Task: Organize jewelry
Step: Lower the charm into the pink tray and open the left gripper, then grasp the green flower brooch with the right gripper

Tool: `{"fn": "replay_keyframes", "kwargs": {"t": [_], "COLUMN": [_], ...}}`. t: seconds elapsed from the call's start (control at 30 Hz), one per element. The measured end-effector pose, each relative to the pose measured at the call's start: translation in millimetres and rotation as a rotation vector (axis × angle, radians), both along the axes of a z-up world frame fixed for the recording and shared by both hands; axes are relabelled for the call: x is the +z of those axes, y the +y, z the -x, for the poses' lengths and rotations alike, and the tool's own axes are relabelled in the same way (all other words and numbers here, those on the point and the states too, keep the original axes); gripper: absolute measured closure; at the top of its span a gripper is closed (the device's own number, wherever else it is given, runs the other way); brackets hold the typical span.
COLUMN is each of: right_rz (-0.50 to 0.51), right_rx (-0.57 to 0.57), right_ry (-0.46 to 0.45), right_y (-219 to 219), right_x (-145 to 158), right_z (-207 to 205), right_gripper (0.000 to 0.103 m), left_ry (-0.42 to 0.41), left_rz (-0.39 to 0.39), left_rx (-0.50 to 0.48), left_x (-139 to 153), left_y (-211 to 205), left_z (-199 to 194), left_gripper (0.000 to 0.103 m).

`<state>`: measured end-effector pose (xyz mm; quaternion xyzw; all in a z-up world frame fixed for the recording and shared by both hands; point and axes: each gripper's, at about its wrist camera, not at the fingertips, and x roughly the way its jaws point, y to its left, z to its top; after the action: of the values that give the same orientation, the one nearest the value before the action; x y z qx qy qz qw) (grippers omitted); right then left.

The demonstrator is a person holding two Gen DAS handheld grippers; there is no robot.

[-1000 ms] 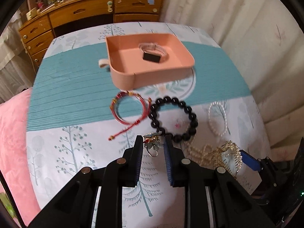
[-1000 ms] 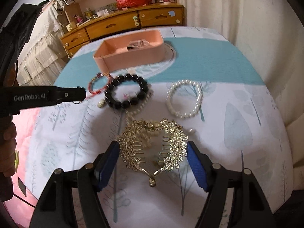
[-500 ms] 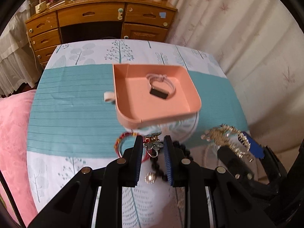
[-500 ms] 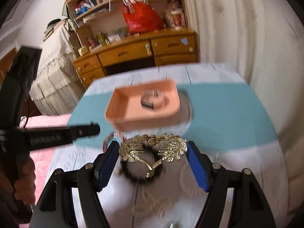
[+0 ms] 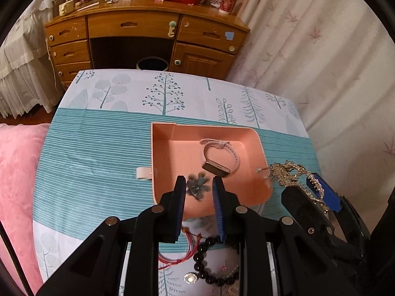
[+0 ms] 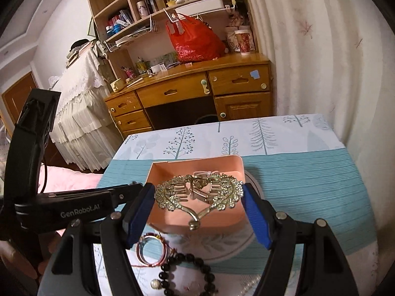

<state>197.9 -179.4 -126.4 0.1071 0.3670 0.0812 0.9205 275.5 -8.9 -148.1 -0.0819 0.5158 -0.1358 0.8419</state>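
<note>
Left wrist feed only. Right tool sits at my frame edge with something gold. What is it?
Observer: The right tool is clamped on a gold, heart-shaped rhinestone hair comb, with its teeth pointing inward.
Operator: Where is it relative to the peach plastic tray? My left tool holds the grey flower brooch over it.
Observer: In the right wrist view the comb lines up with the tray and partly covers the white-strapped watch inside.
Operator: Anything else?
Observer: A hand shows low on the left, under the left tool's handle.
</note>
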Motion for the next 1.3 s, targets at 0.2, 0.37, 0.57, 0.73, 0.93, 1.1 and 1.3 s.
{"fn": "replay_keyframes", "kwargs": {"t": [0.2, 0.37, 0.57, 0.73, 0.93, 1.1, 1.3], "right_rz": [-0.015, -0.001, -0.002, 0.019, 0.023, 0.026, 0.187], "right_rx": [0.001, 0.003, -0.028, -0.055, -0.089, -0.084, 0.024], "right_ry": [0.072, 0.069, 0.063, 0.075, 0.152, 0.246, 0.281], "right_y": [-6, -8, -11, -5, -2, -5, 5], "right_x": [-16, -13, -7, -10, -33, -57, -74], "right_z": [-18, -16, 1, 35, 83, 126, 168], "right_gripper": [0.031, 0.029, 0.029, 0.025, 0.025, 0.025, 0.025], "left_ry": [0.031, 0.045, 0.027, 0.036, 0.121, 0.160, 0.148], "left_rz": [-0.043, -0.030, -0.019, -0.032, -0.108, -0.132, -0.104], "left_rx": [0.052, 0.074, 0.068, 0.044, -0.026, -0.071, -0.124], "left_x": [-8, -8, 1, 0, -36, -57, -62], "left_y": [3, 12, 23, 35, 35, 28, 11], "left_z": [-10, -6, 20, 51, 84, 114, 146], "left_gripper": [0.069, 0.059, 0.049, 0.036, 0.029, 0.029, 0.029]}}
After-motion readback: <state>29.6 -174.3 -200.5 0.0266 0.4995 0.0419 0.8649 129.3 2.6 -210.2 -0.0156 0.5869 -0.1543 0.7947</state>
